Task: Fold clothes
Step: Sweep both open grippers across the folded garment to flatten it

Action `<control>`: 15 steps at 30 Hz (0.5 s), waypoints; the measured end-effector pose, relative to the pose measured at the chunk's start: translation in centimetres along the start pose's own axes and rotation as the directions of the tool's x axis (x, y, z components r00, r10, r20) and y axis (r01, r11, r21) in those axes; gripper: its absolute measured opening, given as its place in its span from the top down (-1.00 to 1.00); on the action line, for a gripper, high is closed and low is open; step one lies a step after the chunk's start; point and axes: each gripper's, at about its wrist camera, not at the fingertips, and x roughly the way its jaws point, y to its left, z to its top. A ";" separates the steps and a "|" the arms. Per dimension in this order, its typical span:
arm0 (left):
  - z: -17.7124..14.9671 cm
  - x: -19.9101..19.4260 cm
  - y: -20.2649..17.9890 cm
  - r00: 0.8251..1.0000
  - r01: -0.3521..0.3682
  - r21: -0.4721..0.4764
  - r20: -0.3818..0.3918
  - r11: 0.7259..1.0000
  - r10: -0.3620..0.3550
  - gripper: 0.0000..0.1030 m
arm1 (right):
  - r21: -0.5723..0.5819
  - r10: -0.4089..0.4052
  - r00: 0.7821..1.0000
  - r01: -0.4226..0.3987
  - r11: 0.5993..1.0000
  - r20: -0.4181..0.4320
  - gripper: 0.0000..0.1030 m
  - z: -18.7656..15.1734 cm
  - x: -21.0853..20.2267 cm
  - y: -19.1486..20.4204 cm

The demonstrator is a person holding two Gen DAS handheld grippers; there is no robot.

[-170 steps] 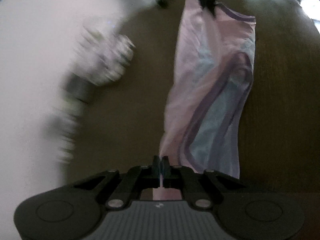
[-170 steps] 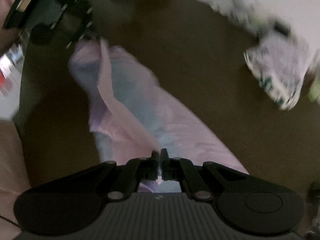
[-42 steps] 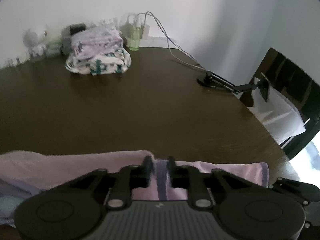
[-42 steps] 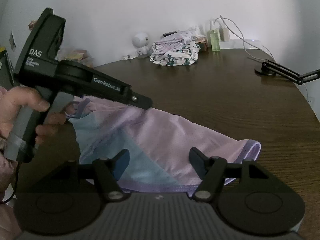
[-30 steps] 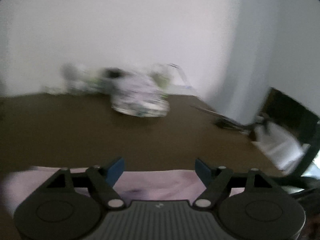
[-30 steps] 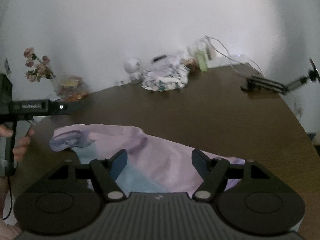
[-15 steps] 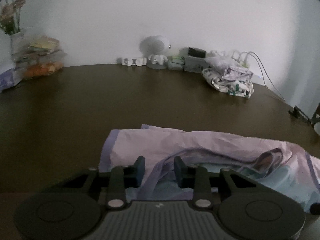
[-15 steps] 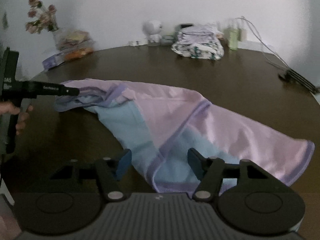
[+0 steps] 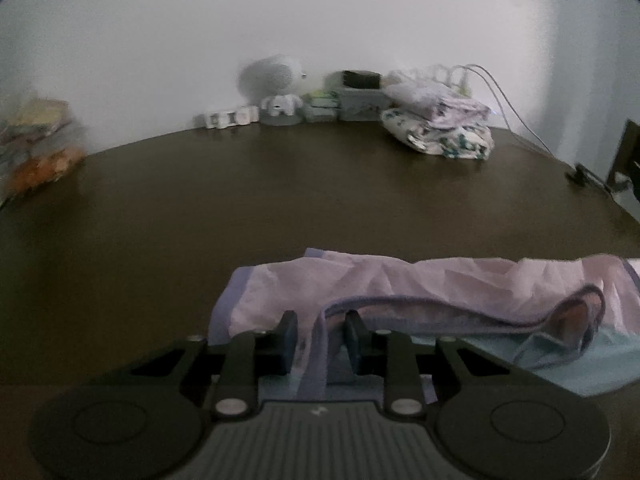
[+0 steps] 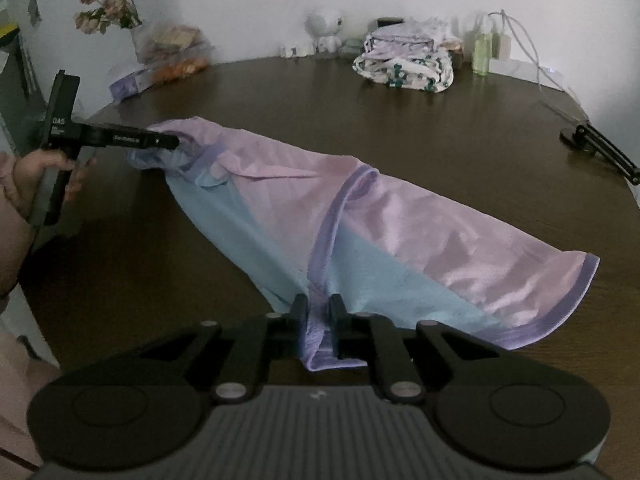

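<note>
At the left edge of the tabletop [image 10: 400, 128] we see a hand [image 10: 28, 184] gripping the handle of our left gripper [image 9: 320, 334], whose jaws stand narrow, with a purple hem of the garment [image 10: 360, 216] bunched between them. That garment, pink and light blue with purple trim, lies stretched across the near half of the tabletop, from the left edge toward the near right. At its near end our right gripper [image 10: 319, 320] is closing its jaws, a fold of purple hem pinched between the pads. Along the far edge we find a vase of flowers [image 10: 108, 12], a small white figure [image 10: 326, 28], a stack of folded clothes [image 10: 404, 60] and a green bottle [image 10: 482, 54].
</note>
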 end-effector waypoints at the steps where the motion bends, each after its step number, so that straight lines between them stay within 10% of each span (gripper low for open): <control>1: 0.0 -0.1 -0.1 1.000 0.007 0.001 0.001 1.000 -0.007 0.50 | 0.000 0.005 1.000 -0.005 1.000 -0.007 0.78 0.1 -0.1 -0.2; 8: 0.8 -3.5 -1.5 0.986 0.117 -0.010 0.123 0.993 -0.115 0.05 | 0.115 0.044 0.985 -0.063 0.991 0.165 0.14 0.5 -2.3 -0.3; 15: 2.0 -3.0 -8.4 0.958 0.231 0.185 0.126 0.955 -0.257 0.19 | 0.238 -0.024 0.969 -0.036 0.971 0.246 0.13 2.3 0.5 -0.3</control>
